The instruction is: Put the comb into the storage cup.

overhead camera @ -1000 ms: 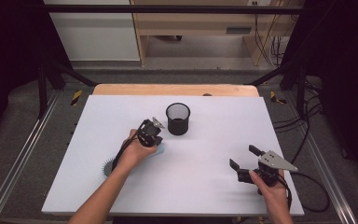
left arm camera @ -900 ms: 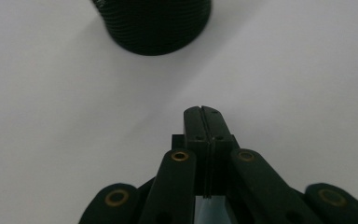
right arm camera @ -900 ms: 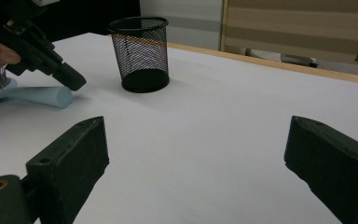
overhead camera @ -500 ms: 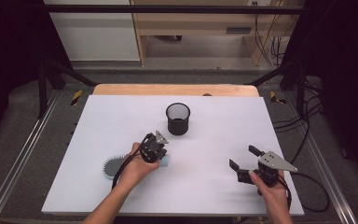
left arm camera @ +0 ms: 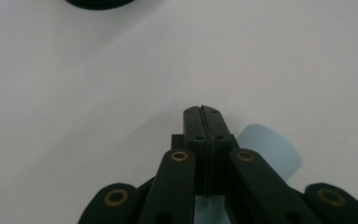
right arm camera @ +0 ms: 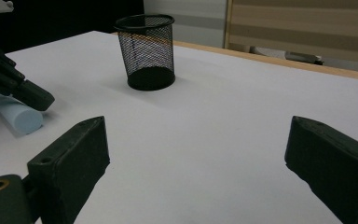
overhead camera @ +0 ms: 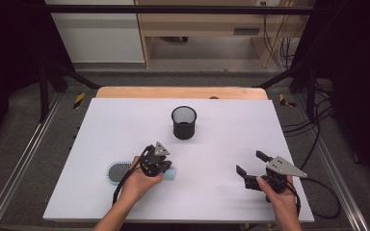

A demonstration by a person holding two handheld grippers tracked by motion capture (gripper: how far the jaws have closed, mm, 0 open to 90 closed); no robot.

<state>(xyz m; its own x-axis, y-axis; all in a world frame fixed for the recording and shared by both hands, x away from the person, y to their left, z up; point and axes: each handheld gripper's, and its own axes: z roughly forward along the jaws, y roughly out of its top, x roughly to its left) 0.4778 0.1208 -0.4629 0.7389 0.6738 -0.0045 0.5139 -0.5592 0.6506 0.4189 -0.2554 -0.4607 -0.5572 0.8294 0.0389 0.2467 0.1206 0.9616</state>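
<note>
A hairbrush lies on the white table [overhead camera: 221, 130], with its dark round bristle head [overhead camera: 118, 172] to the left and its light blue handle [overhead camera: 170, 174] to the right. My left gripper [overhead camera: 162, 163] is low over the handle. Its jaws are pressed together in the left gripper view [left arm camera: 203, 112], and the handle's blue end [left arm camera: 270, 149] shows just under and beside them. A black mesh cup [overhead camera: 184, 122] stands upright at the table's middle. My right gripper [overhead camera: 250, 162] hovers open near the front right, holding nothing [right arm camera: 196, 154].
In the right gripper view the mesh cup [right arm camera: 145, 51] is ahead and the left gripper [right arm camera: 14, 84] is at the left, over the blue handle [right arm camera: 16, 116]. A wooden strip [overhead camera: 183, 92] runs along the table's far edge. Cables [overhead camera: 318, 144] trail off the right side.
My left gripper has come back toward the front edge and down, onto the brush handle. The right gripper has stayed put.
</note>
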